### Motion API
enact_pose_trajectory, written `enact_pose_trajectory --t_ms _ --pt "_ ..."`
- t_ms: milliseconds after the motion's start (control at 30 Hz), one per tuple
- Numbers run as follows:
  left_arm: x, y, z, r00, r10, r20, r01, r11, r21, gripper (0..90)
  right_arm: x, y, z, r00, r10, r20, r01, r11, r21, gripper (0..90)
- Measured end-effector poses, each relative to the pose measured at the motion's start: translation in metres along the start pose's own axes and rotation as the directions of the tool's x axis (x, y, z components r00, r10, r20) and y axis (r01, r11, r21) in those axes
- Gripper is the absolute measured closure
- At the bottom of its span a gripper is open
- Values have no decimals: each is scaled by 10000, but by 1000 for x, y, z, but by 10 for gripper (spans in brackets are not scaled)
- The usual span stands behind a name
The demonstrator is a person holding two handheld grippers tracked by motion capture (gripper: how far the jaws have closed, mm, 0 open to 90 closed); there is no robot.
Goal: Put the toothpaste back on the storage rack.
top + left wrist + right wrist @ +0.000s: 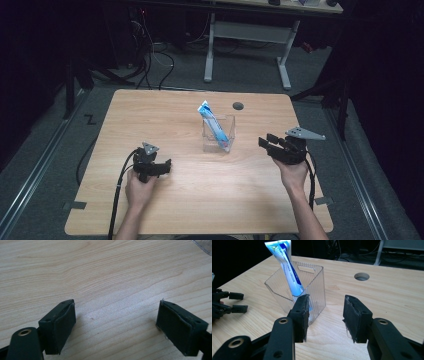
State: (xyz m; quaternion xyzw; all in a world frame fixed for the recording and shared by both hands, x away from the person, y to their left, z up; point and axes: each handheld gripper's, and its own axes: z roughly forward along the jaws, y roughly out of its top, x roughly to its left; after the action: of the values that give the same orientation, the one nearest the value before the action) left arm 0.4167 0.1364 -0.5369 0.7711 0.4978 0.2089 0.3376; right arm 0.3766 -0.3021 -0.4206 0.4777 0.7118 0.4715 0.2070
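Light wood bench w/ a clear plastic box standing near its middle. A blue-and-white tube stands in the box, tilted, its top end poking above the rim toward the far-left side. Box is open-topped, has a slot handle cut in one wall, seen in the right gripper view.

Left gripper, held in the person's left hand, sits low over the bench on the near-left side, well apart from the box. Its jaws are spread wide, w/ nothing between them but bare wood grain; in the left gripper view the pads hover just above the surface. A black cable trails from it back toward the bench's near edge.

Right gripper, in the right hand, is on the near-right side, near the box but not touching it, jaws pointing left toward it. Jaws are parted, moderately wide, empty. In the right gripper view the box & tube sit just beyond the left jaw, and the other gripper shows at the far left edge.

A round hole is in the bench top behind & to the right of the box. Beyond the bench: dark floor, a white-legged desk, tangled cables.
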Motion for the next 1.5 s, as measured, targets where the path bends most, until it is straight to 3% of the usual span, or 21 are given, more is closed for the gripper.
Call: enact_pose_trajectory --t_ms 967,1500 --pt "0 0 0 10000 -1 0 1 10000 1 161 -2 -31 25 9993 372 -15 -369 9964 764 562" --pt "0 0 0 10000 2 0 -2 10000 2 161 -3 -48 49 9985 536 120 -547 9887 1395 559"
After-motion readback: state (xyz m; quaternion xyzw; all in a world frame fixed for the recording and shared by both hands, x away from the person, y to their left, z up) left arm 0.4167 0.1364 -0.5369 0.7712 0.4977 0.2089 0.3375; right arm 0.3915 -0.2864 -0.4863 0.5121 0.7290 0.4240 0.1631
